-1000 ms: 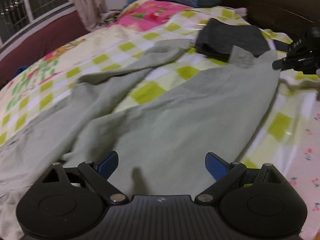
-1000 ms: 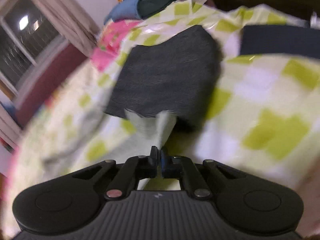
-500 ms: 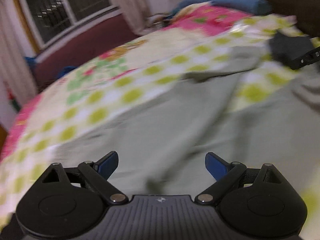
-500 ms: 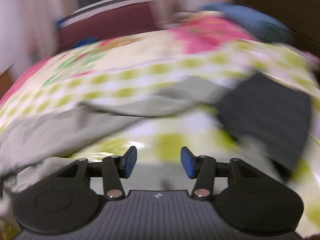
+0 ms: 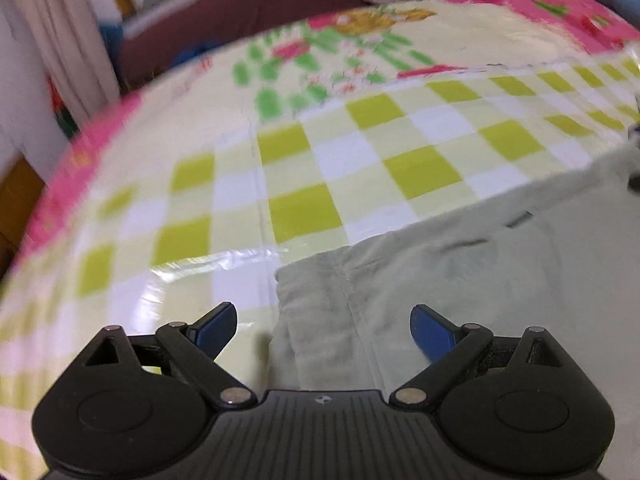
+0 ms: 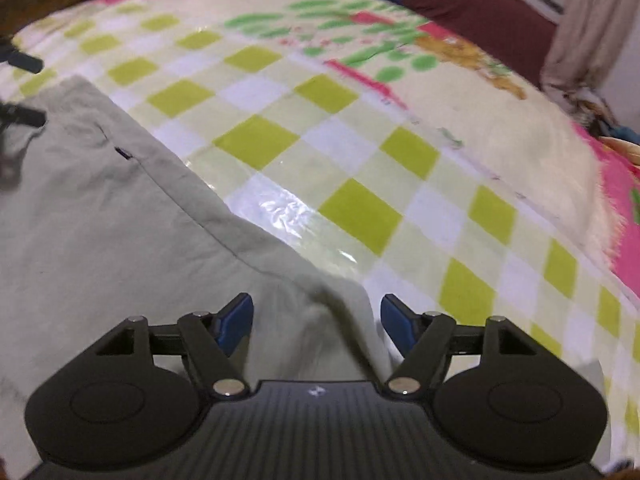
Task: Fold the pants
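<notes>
The pale grey-green pants (image 5: pixel 460 280) lie flat on the bed. In the left wrist view a corner of them, with a seam, sits between the fingers of my open left gripper (image 5: pixel 322 330). In the right wrist view the pants (image 6: pixel 100 220) fill the left side and a raised corner lies between the fingers of my open right gripper (image 6: pixel 316 320). The left gripper's fingertips (image 6: pixel 24 64) show at the far left edge of the right wrist view. Neither gripper holds cloth.
The bed has a glossy yellow-green and white checked cover (image 5: pixel 300 168) with a floral pink part (image 6: pixel 400 40) beyond. A dark red wall or headboard (image 5: pixel 240 12) and curtains (image 6: pixel 588 20) stand behind the bed.
My right gripper has let go of the pant leg and opened. Both grippers have swung away from the dark folded garment to corners of the pants near the checked cover.
</notes>
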Demonstrator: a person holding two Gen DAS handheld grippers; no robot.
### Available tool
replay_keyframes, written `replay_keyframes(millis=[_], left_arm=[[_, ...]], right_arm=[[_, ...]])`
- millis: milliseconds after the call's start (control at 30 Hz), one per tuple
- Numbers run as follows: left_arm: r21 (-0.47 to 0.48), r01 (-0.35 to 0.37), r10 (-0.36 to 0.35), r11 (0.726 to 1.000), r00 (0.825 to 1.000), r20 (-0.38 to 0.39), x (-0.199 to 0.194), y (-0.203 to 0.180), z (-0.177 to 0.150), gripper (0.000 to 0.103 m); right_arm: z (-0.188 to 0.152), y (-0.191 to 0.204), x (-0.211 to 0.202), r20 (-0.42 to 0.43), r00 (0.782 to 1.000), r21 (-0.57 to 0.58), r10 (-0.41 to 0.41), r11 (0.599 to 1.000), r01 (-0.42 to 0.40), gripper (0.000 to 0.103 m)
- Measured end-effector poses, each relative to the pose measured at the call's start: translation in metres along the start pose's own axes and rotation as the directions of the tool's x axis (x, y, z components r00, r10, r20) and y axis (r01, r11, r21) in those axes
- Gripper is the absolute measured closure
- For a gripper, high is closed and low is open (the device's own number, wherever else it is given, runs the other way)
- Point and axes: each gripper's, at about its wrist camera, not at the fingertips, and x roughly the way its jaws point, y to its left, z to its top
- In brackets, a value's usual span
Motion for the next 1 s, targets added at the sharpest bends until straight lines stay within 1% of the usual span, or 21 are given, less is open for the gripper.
replay_keyframes(millis=[67, 100, 133, 167, 200, 233, 267, 333, 367, 433, 500, 567, 633, 700, 733, 800, 833, 867, 900, 967, 1000], left_arm=[[-0.030, 0.033, -0.034, 0.999, 0.999, -0.043, 0.019, 0.002, 0.002, 0.000], [-0.039, 0.034, -0.036, 0.999, 0.997, -0.062, 0.028, 0.000, 0.002, 0.000], [-0.034, 0.024, -0.027, 0.999, 0.998, -0.063, 0.029, -0.004, 0.000, 0.000], [-0.025, 0.021, -0.022, 0.999, 0.998, -0.051, 0.028, -0.007, 0.000, 0.007], [-0.018, 0.032, -0.033, 0.999, 0.999, -0.039, 0.026, -0.009, 0.001, 0.017], [-0.020, 0.046, -0.047, 0.999, 0.998, -0.037, 0.025, -0.011, 0.003, 0.037], [-0.021, 0.051, -0.051, 0.999, 0.998, -0.037, 0.023, -0.012, 0.006, 0.055], [-0.013, 0.048, -0.049, 0.999, 0.998, -0.041, 0.019, -0.015, 0.009, 0.064], [-0.005, 0.035, -0.036, 0.999, 0.999, -0.037, 0.016, -0.018, 0.010, 0.067], [0.022, 0.016, -0.016, 1.000, 1.000, -0.007, 0.000, -0.023, 0.010, 0.068], [0.021, 0.024, -0.025, 0.999, 0.999, 0.041, -0.025, -0.022, 0.006, 0.069], [-0.004, 0.052, -0.051, 0.999, 0.994, 0.101, -0.058, -0.016, -0.001, 0.069], [-0.025, 0.089, -0.083, 0.996, 0.981, 0.175, -0.101, -0.010, -0.016, 0.069], [-0.033, 0.106, -0.096, 0.994, 0.970, 0.225, -0.141, -0.008, -0.040, 0.069], [-0.040, 0.109, -0.097, 0.993, 0.966, 0.241, -0.161, -0.007, -0.056, 0.069], [-0.065, 0.111, -0.092, 0.992, 0.964, 0.249, -0.186, -0.006, -0.086, 0.069], [-0.085, 0.113, -0.089, 0.990, 0.965, 0.247, -0.196, -0.006, -0.106, 0.069], [-0.099, 0.110, -0.084, 0.989, 0.968, 0.238, -0.202, -0.006, -0.122, 0.069], [-0.117, 0.099, -0.071, 0.988, 0.974, 0.217, -0.204, -0.007, -0.143, 0.069], [-0.175, 0.092, -0.064, 0.980, 0.985, 0.160, -0.196, -0.006, -0.174, 0.069], [-0.217, 0.090, -0.064, 0.972, 0.990, 0.125, -0.189, -0.004, -0.188, 0.069]], right_arm=[[0.004, -0.002, 0.015, -0.029, 1.000, 0.007, -0.001, 1.000, 0.001, 0.032], [0.005, -0.004, 0.020, -0.037, 0.999, 0.025, 0.014, 1.000, -0.013, 0.034], [0.005, -0.006, 0.023, -0.039, 0.999, 0.044, 0.026, 0.999, -0.024, 0.035], [0.005, -0.007, 0.023, -0.038, 0.999, 0.058, 0.038, 0.998, -0.035, 0.045], [0.006, -0.007, 0.022, -0.039, 0.998, 0.068, 0.050, 0.997, -0.047, 0.067], [0.007, -0.008, 0.021, -0.046, 0.998, 0.080, 0.053, 0.996, -0.049, 0.079], [0.008, -0.009, 0.019, -0.057, 0.996, 0.104, 0.064, 0.993, -0.058, 0.094], [0.012, -0.008, 0.013, -0.052, 0.997, 0.123, 0.058, 0.991, -0.051, 0.095], [0.013, -0.006, 0.006, -0.036, 0.998, 0.121, 0.047, 0.992, -0.043, 0.096], [0.013, -0.002, -0.017, 0.021, 0.999, 0.122, 0.040, 0.992, -0.042, 0.096], [0.010, 0.001, -0.052, 0.091, 0.995, 0.119, 0.032, 0.992, -0.043, 0.096], [0.003, 0.007, -0.090, 0.151, 0.988, 0.119, 0.035, 0.991, -0.053, 0.096], [-0.011, 0.018, -0.135, 0.217, 0.974, 0.131, 0.067, 0.987, -0.097, 0.096], [-0.036, 0.039, -0.180, 0.265, 0.959, 0.115, 0.097, 0.985, -0.131, 0.096], [-0.049, 0.053, -0.197, 0.274, 0.956, 0.098, 0.110, 0.985, -0.142, 0.096], [-0.078, 0.081, -0.217, 0.264, 0.954, 0.084, 0.140, 0.982, -0.167, 0.096], [-0.091, 0.095, -0.219, 0.246, 0.956, 0.083, 0.158, 0.980, -0.183, 0.096], [-0.108, 0.113, -0.216, 0.209, 0.961, 0.073, 0.179, 0.978, -0.197, 0.096], [-0.123, 0.127, -0.208, 0.171, 0.965, 0.081, 0.199, 0.973, -0.215, 0.096], [-0.149, 0.152, -0.180, 0.075, 0.964, 0.135, 0.255, 0.955, -0.263, 0.096], [-0.158, 0.164, -0.167, 0.040, 0.966, 0.147, 0.257, 0.955, -0.260, 0.096]])
